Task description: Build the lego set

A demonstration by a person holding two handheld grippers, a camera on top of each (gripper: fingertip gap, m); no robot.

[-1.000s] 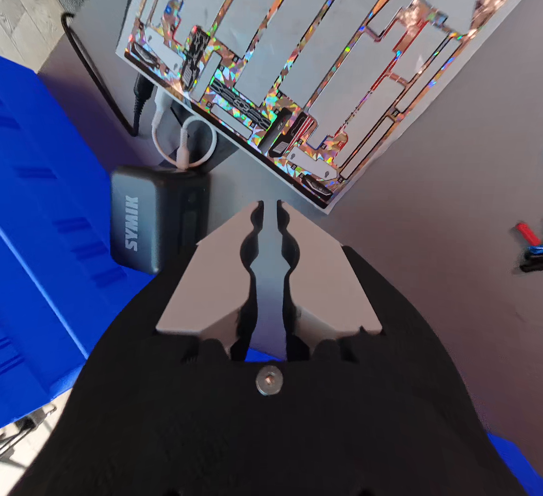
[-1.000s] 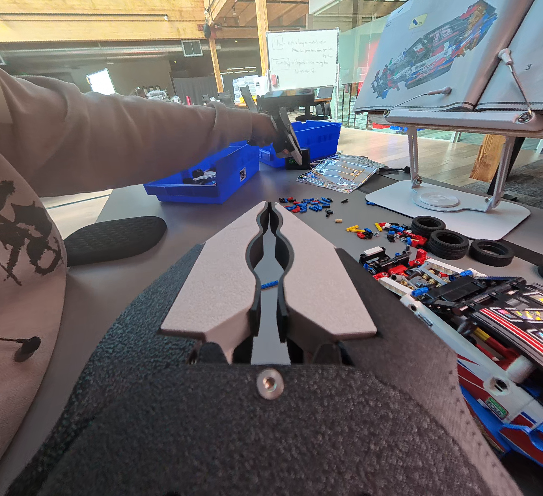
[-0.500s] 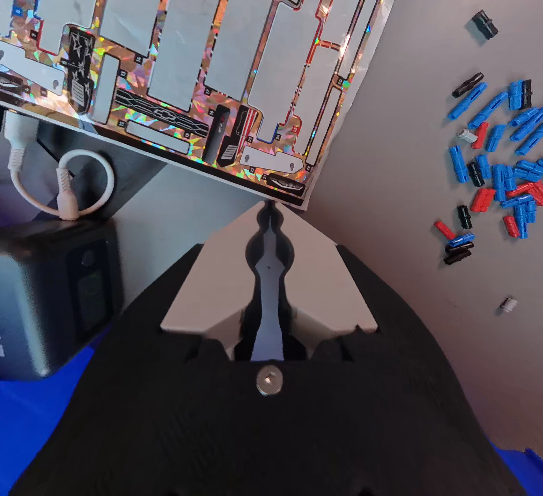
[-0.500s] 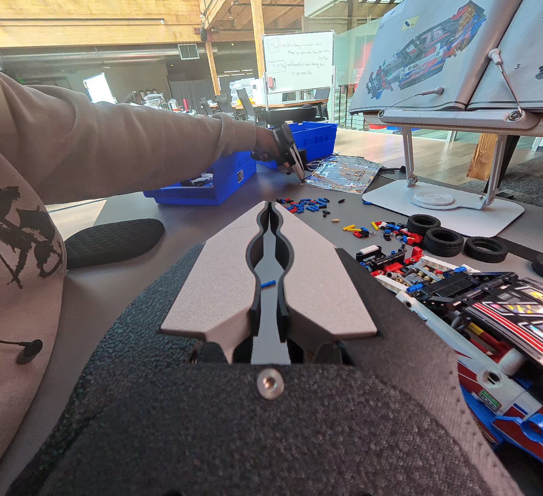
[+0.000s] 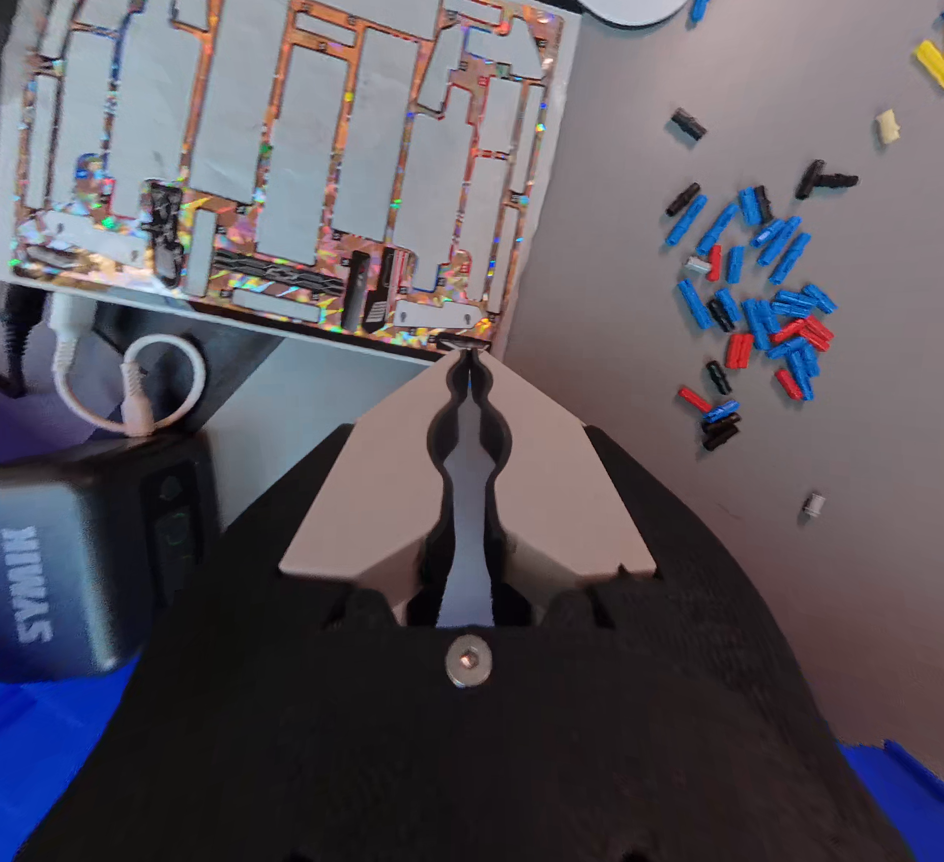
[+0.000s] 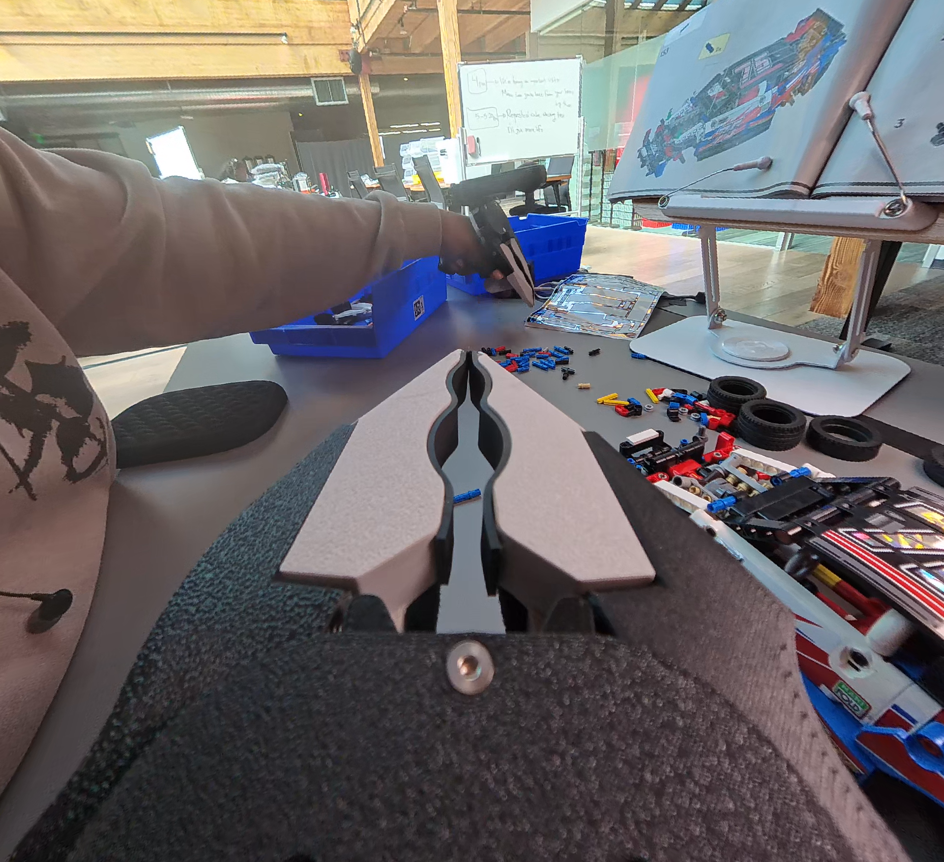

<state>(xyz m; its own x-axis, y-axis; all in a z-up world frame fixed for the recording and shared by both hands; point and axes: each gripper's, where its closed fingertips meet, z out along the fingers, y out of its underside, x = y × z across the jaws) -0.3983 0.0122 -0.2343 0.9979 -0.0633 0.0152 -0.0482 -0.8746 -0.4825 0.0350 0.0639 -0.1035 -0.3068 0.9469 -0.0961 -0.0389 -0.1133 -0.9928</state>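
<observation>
Currently the left gripper has its tips pinched together on the near corner of the holographic sticker sheet, apparently over a small dark sticker at the edge; whether it has the sticker alone or the sheet corner, cannot tell. The right gripper is closed on nothing, hovering over the grey table. The part-built lego car sits at the right, well apart from the sheet. Risks, as judged: pulling may lift or drag the whole sheet since nothing pins it; the sticker could tear or crease; the sheet could sweep into the loose blue and red pins beside it, or snag the white cable near the power bank
</observation>
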